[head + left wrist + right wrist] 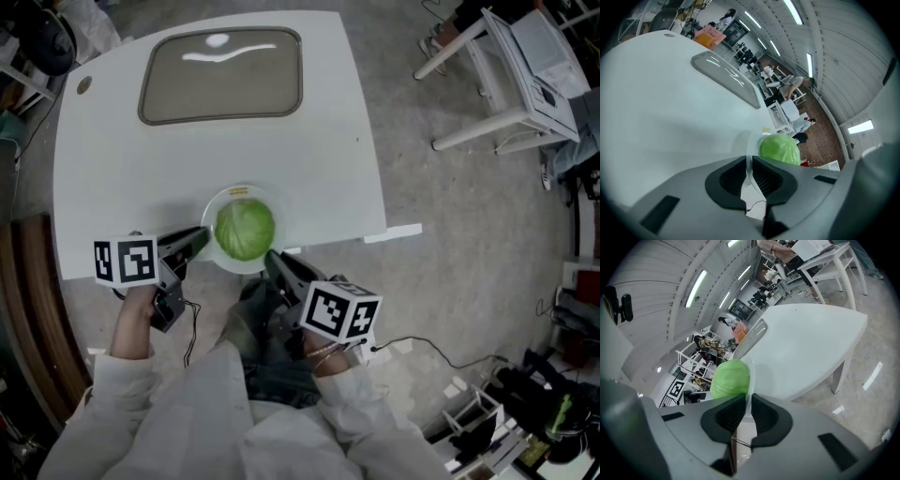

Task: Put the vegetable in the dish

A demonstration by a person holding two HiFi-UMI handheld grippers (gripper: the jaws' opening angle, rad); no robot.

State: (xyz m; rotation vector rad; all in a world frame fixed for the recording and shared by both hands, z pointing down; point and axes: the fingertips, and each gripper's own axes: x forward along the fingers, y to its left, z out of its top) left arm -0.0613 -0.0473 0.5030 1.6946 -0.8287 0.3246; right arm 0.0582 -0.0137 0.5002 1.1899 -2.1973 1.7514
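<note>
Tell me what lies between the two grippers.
Head view: the dish holding the cabbage; the left gripper and right gripper each clamp its rim.

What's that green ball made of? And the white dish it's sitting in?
The green ball looks like a leafy cabbage: pale green with lighter streaks and a soft shine. Whether it is real or a plastic toy, the pictures can't settle. The dish looks like smooth white ceramic or hard plastic, since its thin rim is plain and slightly glossy. It could be either.
</note>
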